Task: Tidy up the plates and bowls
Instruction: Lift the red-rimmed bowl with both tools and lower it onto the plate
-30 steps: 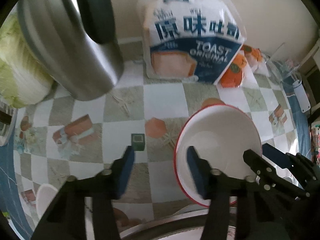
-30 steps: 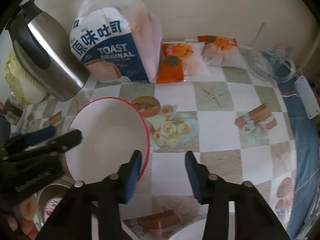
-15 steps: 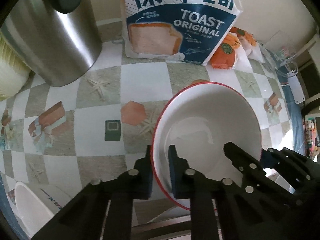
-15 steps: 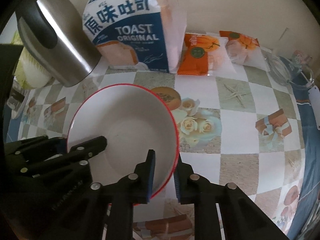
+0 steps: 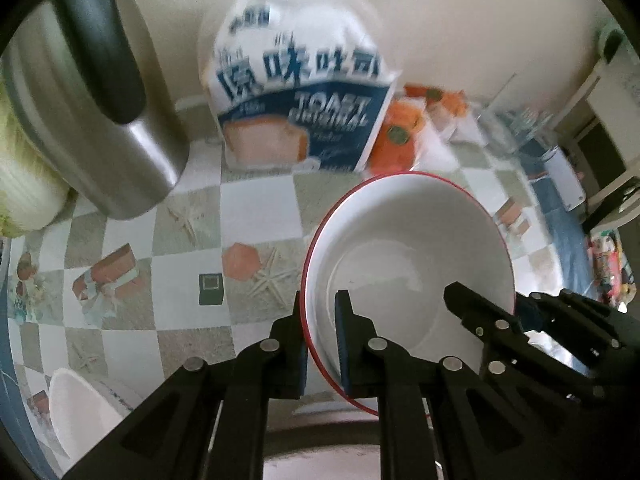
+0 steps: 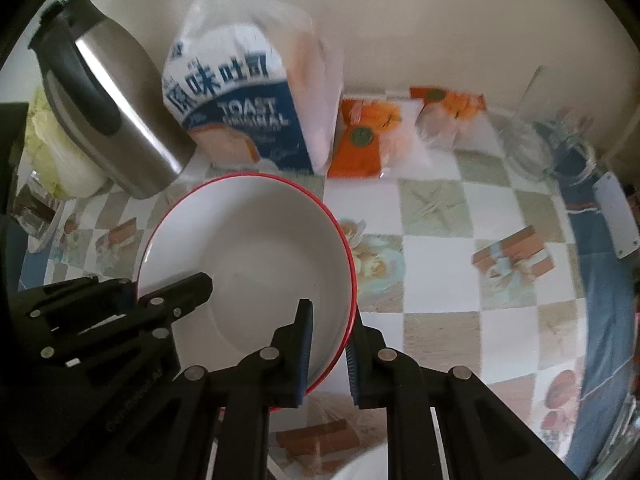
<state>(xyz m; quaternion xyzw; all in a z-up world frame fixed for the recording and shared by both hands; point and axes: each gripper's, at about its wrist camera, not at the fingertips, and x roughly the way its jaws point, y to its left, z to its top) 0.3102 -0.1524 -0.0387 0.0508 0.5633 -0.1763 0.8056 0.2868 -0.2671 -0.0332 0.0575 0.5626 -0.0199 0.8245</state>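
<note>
Item: white red-rimmed bowl point(image 5: 412, 264), pinched at opposite rims by both grippers, over the checked desk point(image 5: 260, 208). Left gripper point(image 5: 320, 344) fingers closed on the near-left rim; right gripper point(image 6: 328, 350) fingers closed on the near-right rim. Step, as judged: two-handed carry of the bowl; next calls for level travel to a stack. Beyond the bowl: steel kettle point(image 6: 108, 100), toast bag point(image 6: 244, 108). Left view alone shows a white dish point(image 5: 76, 412) near-left of the bowl; right view alone shows two orange packets point(image 6: 364, 136) beside the bag.
</note>
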